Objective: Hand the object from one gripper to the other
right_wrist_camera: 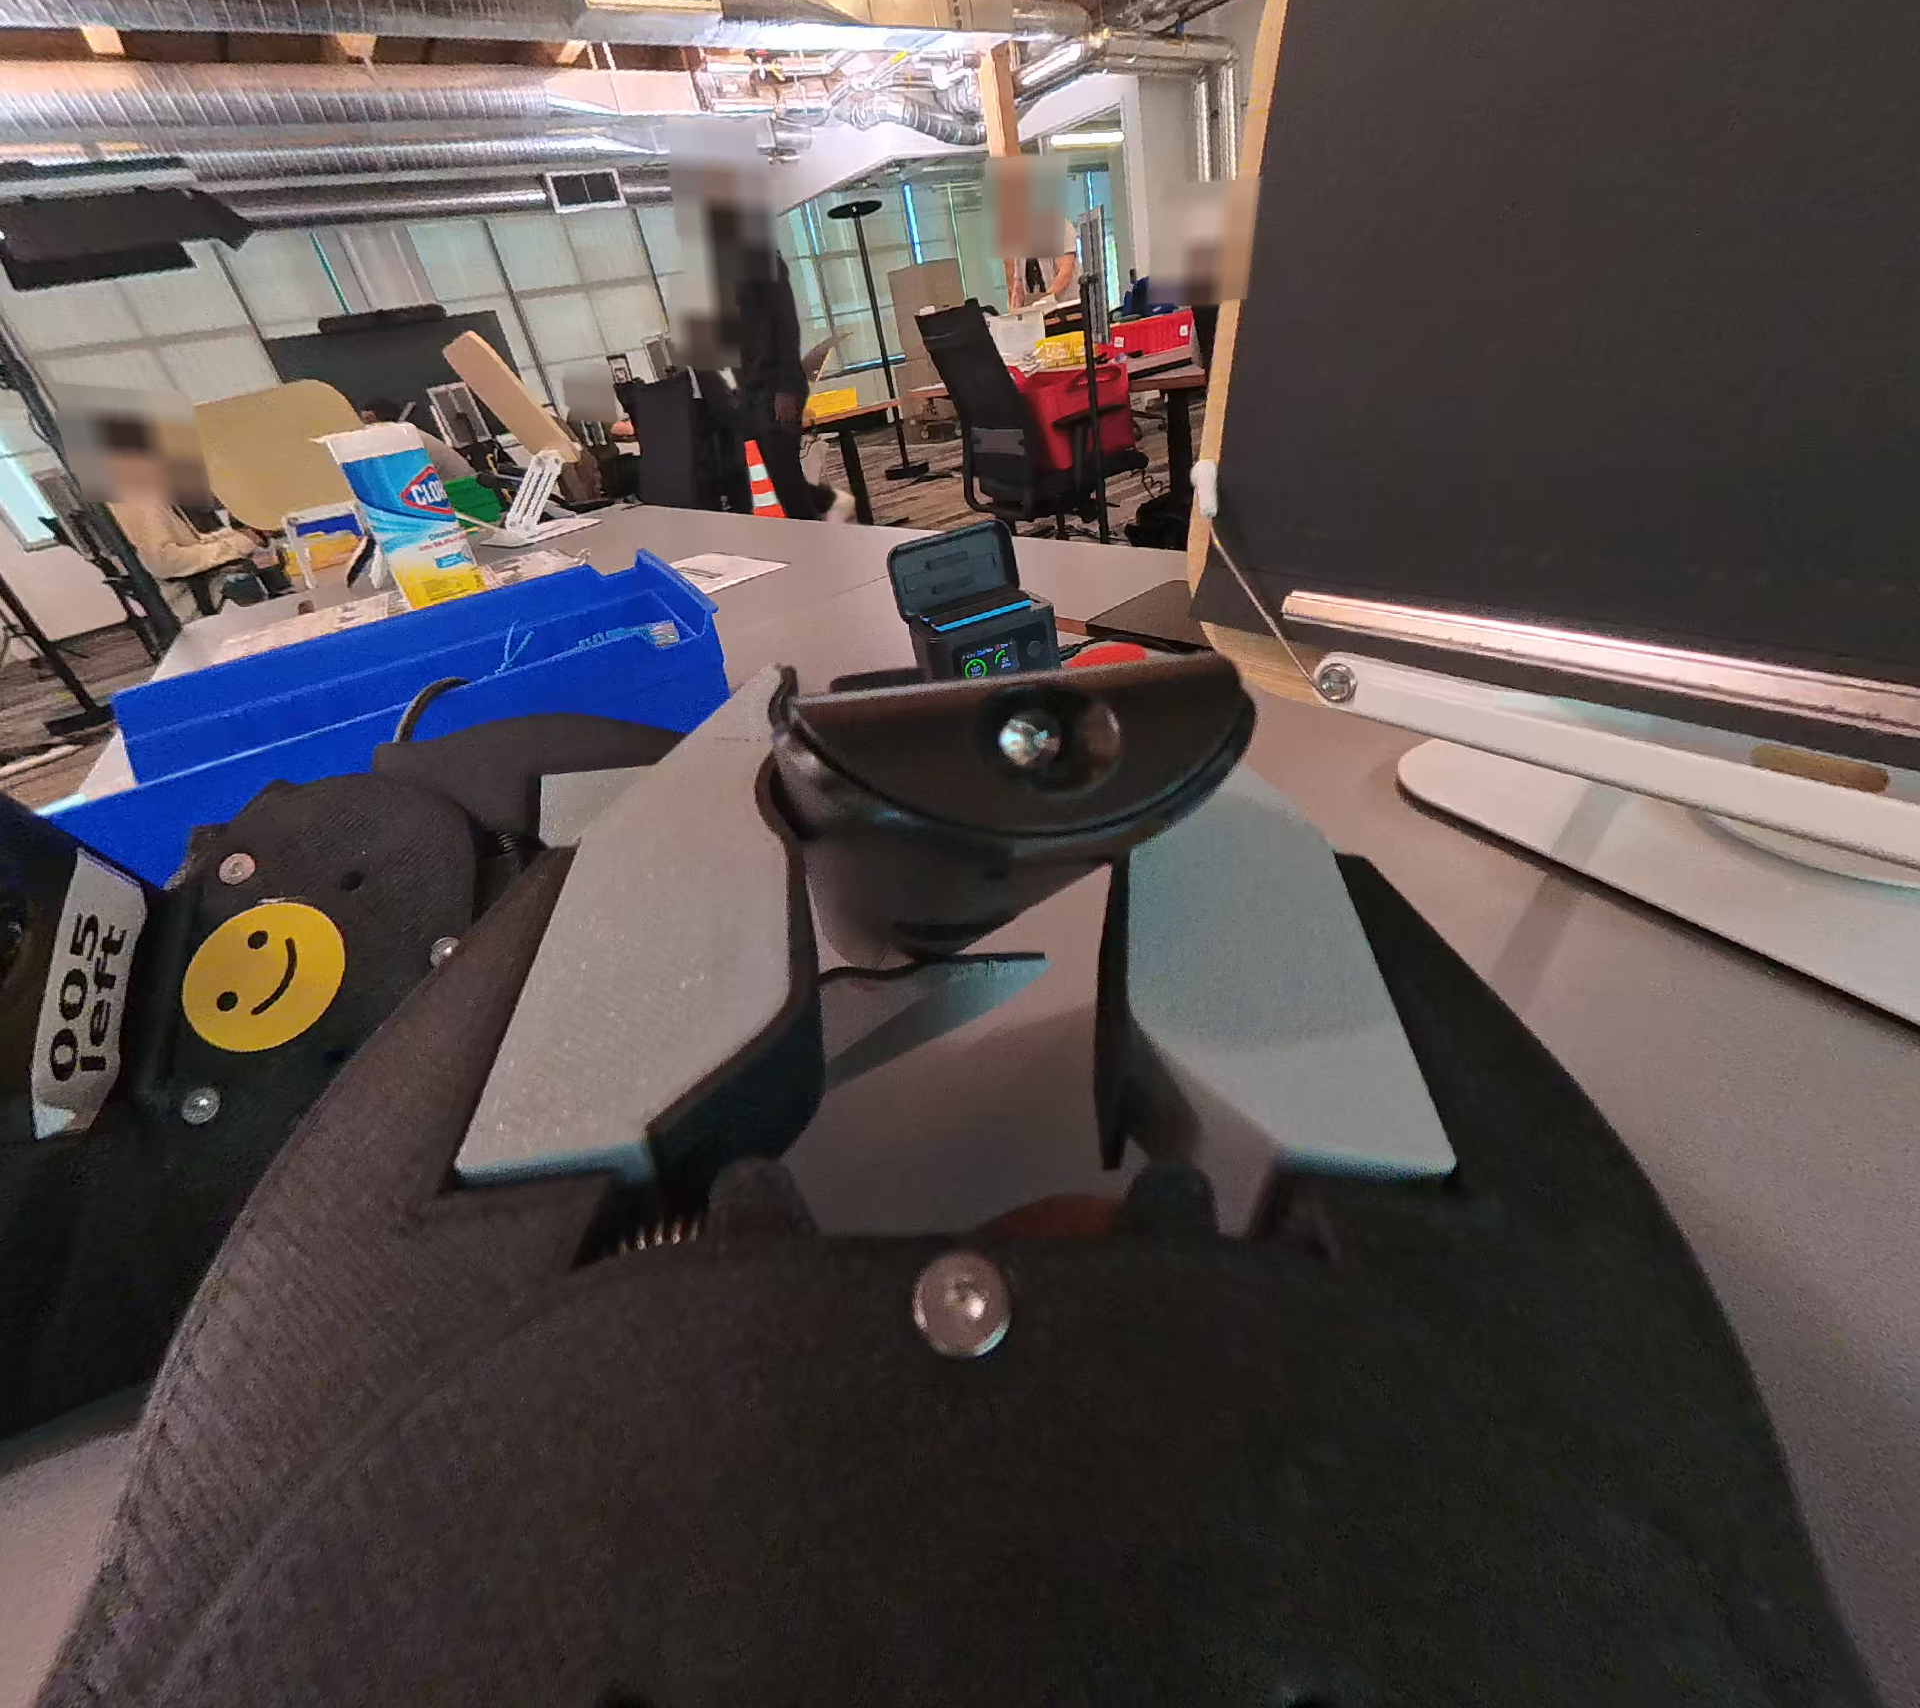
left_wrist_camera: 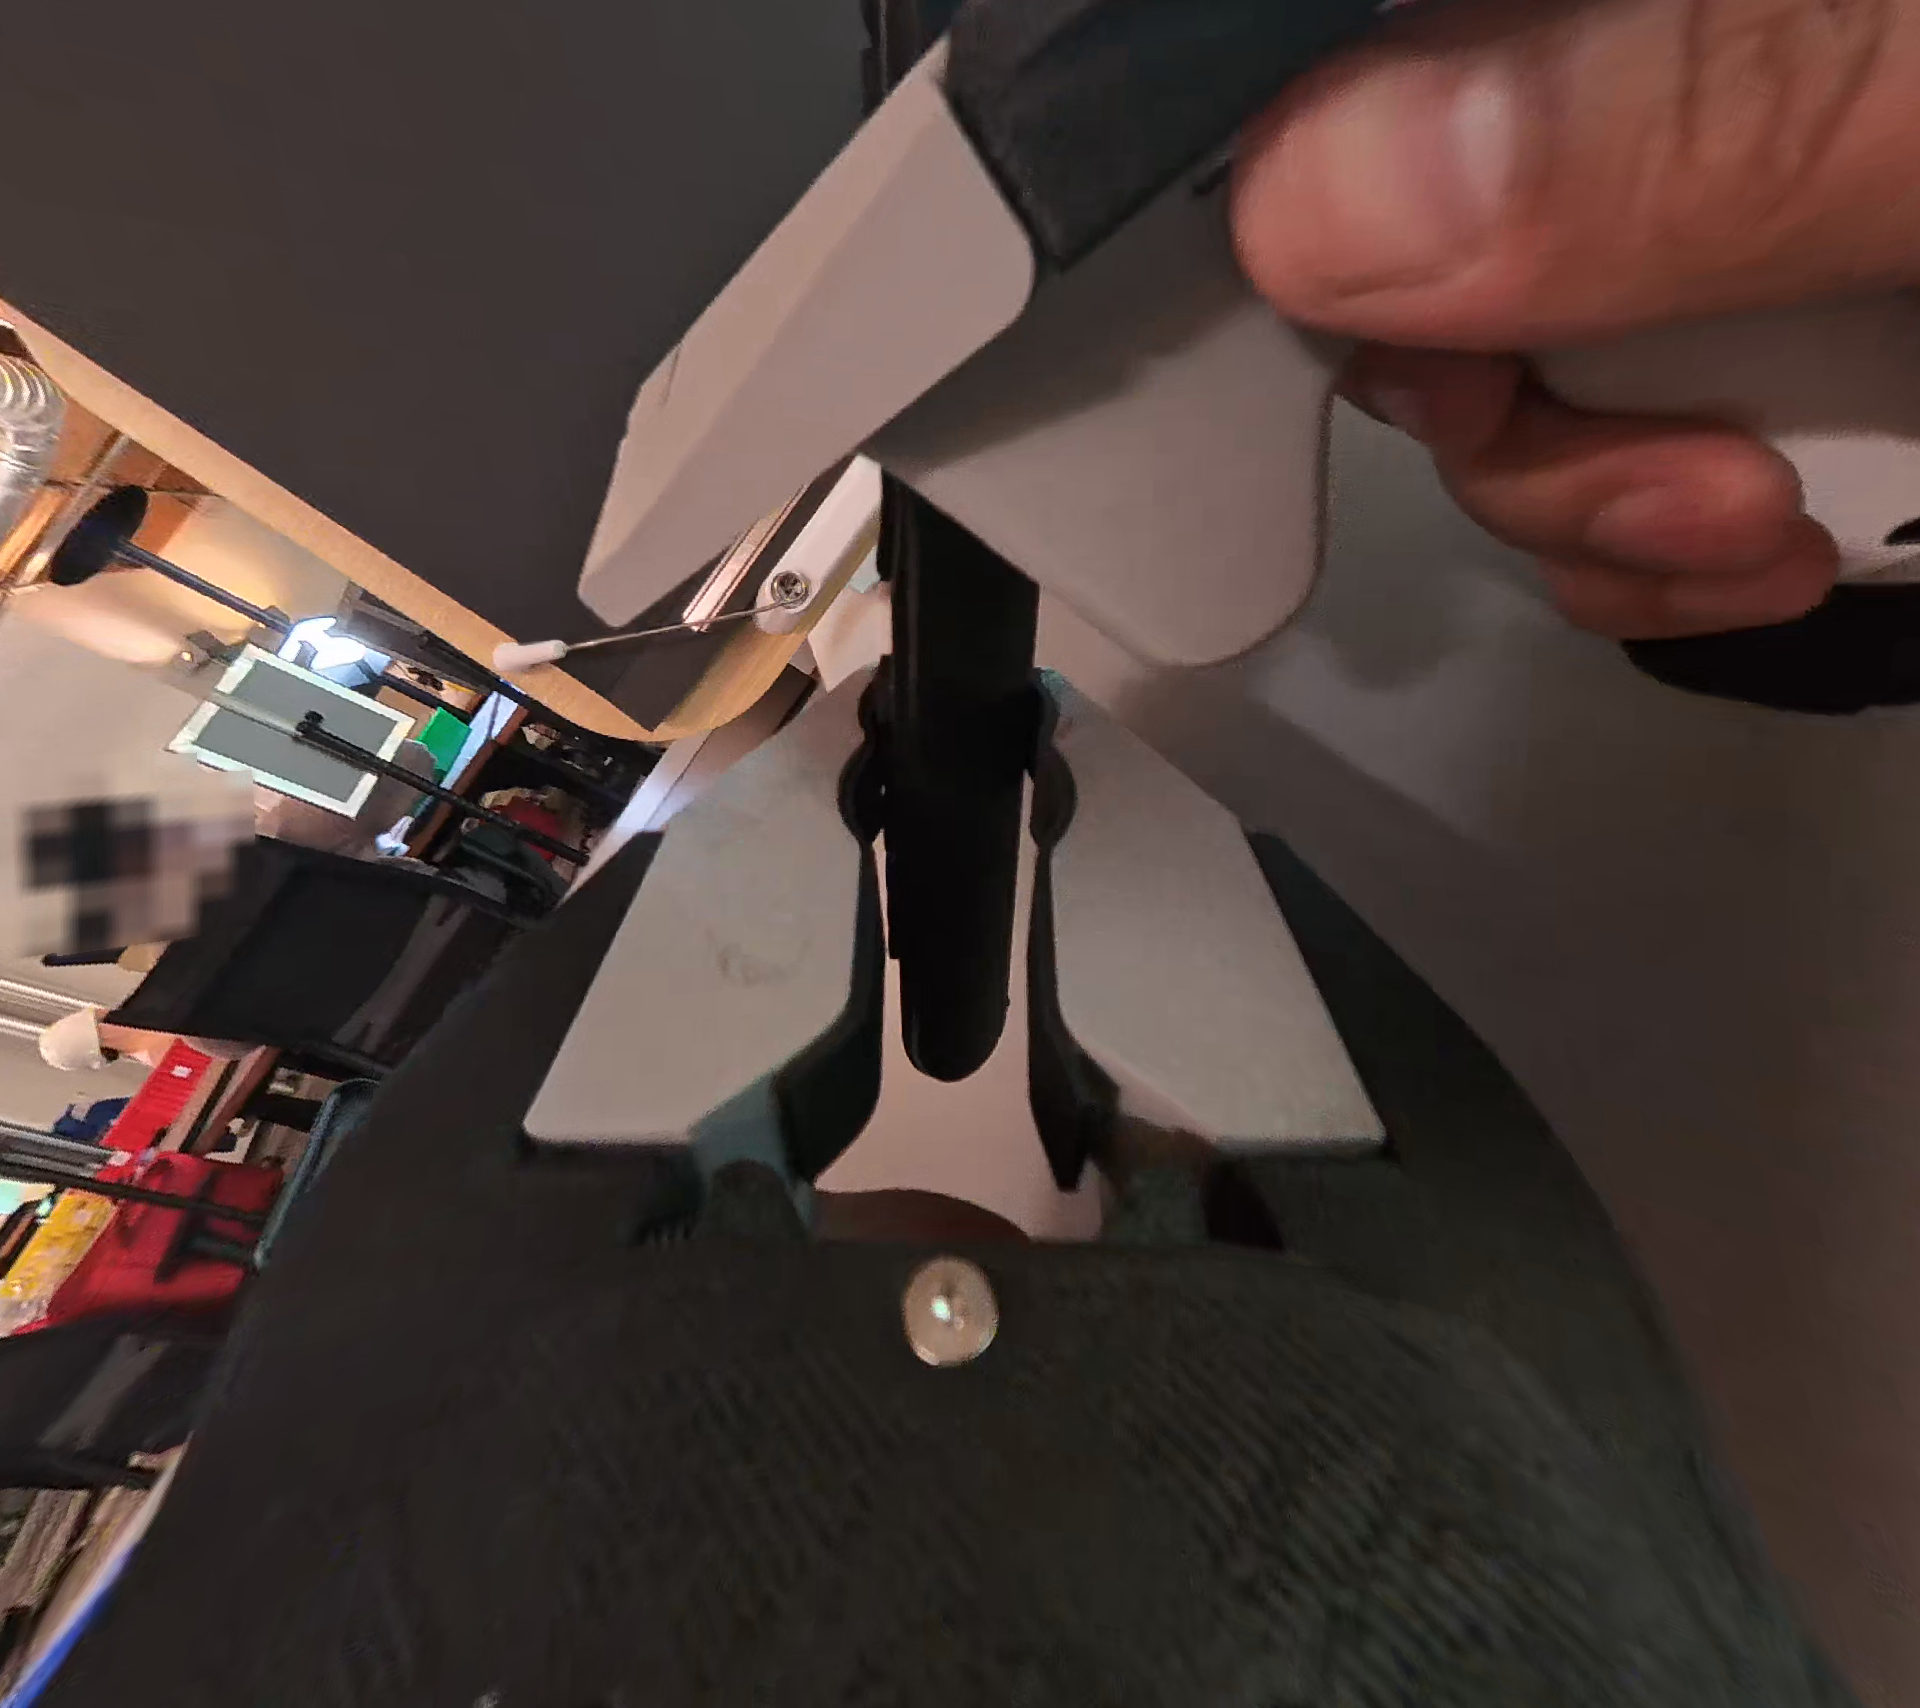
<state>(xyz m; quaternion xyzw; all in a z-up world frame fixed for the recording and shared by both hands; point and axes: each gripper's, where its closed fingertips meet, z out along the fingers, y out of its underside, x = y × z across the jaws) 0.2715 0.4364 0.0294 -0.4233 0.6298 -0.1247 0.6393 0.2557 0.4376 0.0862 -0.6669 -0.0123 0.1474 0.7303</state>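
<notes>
Left gripper (left_wrist_camera: 951, 775) clamps the object (left_wrist_camera: 951, 931), a black handle, just short of its rounded end. It looks stiff, light and smooth, so likely slippery. Right gripper (right_wrist_camera: 977, 785) brackets its wide head; I cannot tell if it has closed. Best hold: bare handle.

Both the left gripper (left_wrist_camera: 951, 754) and right gripper (right_wrist_camera: 951, 837) pinch inward, fingers nearly together.

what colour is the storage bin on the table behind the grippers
Bright blue; the storage bin shows best in the right wrist view.
</notes>
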